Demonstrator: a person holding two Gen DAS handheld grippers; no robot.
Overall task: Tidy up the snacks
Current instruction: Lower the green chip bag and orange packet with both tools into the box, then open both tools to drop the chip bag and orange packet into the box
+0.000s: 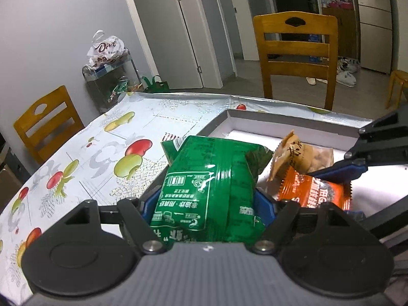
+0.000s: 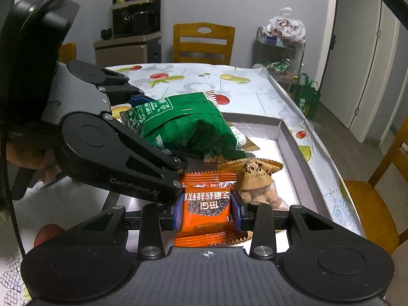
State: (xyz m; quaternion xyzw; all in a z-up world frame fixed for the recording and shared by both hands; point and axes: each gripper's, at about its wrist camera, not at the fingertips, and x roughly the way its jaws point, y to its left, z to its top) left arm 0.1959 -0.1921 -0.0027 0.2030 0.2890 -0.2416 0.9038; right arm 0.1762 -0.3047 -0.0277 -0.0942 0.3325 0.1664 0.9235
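A green snack bag [image 1: 211, 178] is pinched between the blue pads of my left gripper [image 1: 206, 204], its far end hanging over the near left corner of a shallow grey box [image 1: 280, 117]. In the right wrist view the same green bag [image 2: 183, 127] is lifted above the box [image 2: 288, 137]. My right gripper [image 2: 207, 210] is shut on an orange snack packet [image 2: 206, 204] low inside the box. A brown packet of nuts [image 2: 257, 178] lies on the box floor just beyond it. From the left wrist view the orange packet [image 1: 313, 193] and brown packet [image 1: 301, 155] show at the right.
The box sits on a table with a fruit-print cloth [image 1: 114, 153]. Wooden chairs [image 1: 295, 51] [image 1: 46, 119] stand at the far side and left end. A metal cart with a white Dove bag [image 1: 107, 51] is by the wall. Another chair [image 2: 369, 199] is at the right.
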